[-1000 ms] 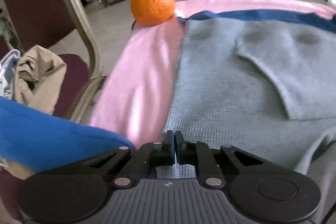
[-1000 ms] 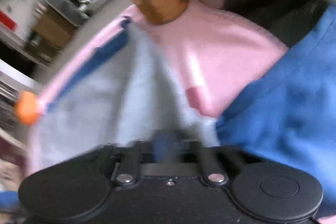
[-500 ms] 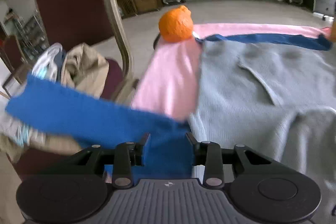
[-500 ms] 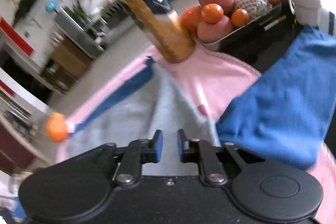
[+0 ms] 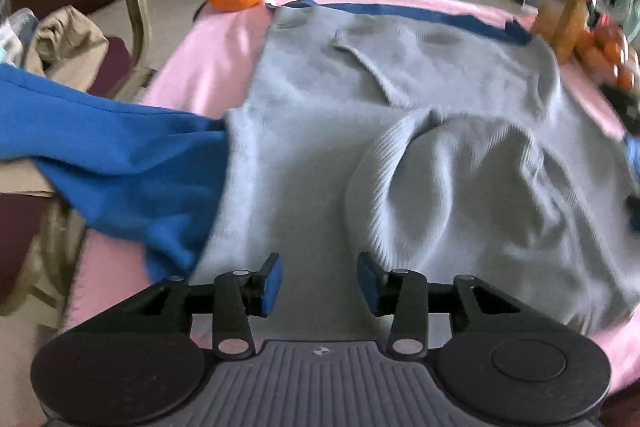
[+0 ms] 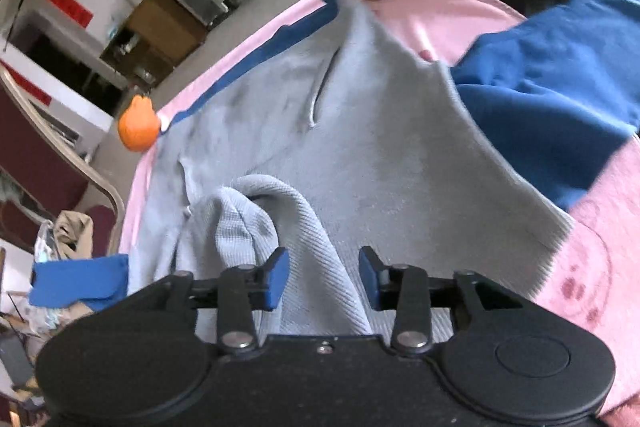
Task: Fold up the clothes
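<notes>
Lying flat on a pink cloth over the tabletop [image 5: 208,67], the pale grey knitted sweater [image 5: 400,115] sits directly below both grippers. The left gripper [image 5: 319,283] is opening with nothing between its blue pads. The right gripper [image 6: 323,279] is likewise opening, hovering above the sweater's bunched ribbed sleeve [image 6: 304,223], not gripping it.

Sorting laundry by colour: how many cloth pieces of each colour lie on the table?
Grey: 1, the grey sweater
Blue: 2, one blue garment at the left edge, another at the right
Pink: 1, the pink cloth underneath
Total: 4
</notes>
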